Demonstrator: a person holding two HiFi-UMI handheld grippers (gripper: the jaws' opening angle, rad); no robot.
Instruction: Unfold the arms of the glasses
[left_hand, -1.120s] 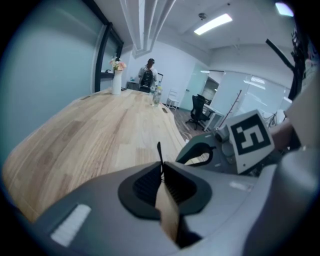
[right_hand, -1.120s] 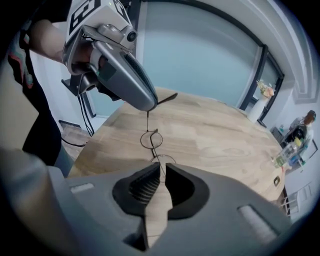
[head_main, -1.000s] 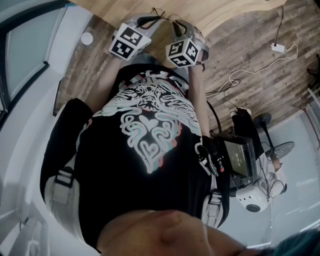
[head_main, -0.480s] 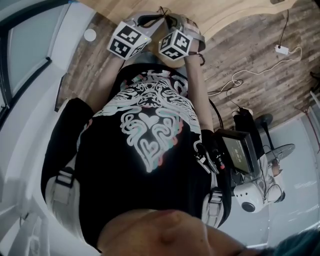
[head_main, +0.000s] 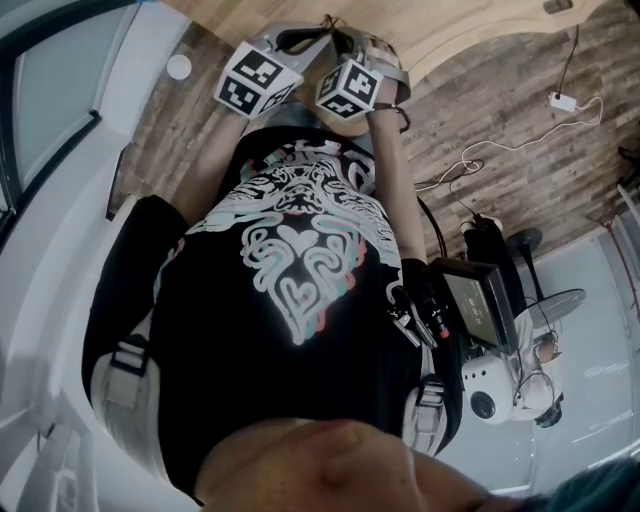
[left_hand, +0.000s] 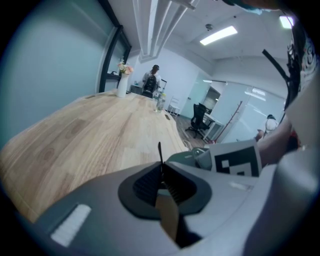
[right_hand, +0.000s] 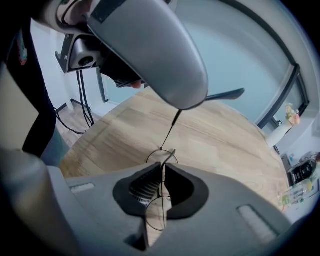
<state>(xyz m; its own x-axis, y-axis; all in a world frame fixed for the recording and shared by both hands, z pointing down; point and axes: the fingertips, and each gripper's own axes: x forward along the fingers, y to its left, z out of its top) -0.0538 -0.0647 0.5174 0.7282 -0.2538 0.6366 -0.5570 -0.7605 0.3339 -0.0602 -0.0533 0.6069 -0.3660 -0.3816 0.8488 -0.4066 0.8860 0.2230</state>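
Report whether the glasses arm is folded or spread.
Spread: the arm runs from the rim in the right hand-held gripper out to the left hand-held gripper.

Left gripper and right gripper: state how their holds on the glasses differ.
The left gripper pinches one thin dark arm, whose tip pokes above its pads. The right gripper pinches the wire front of the glasses, with round rims showing above and below its pads. In the right gripper view the left gripper sits higher, and the arm slants up to it. Shared: both are shut on the glasses, over the wooden table.
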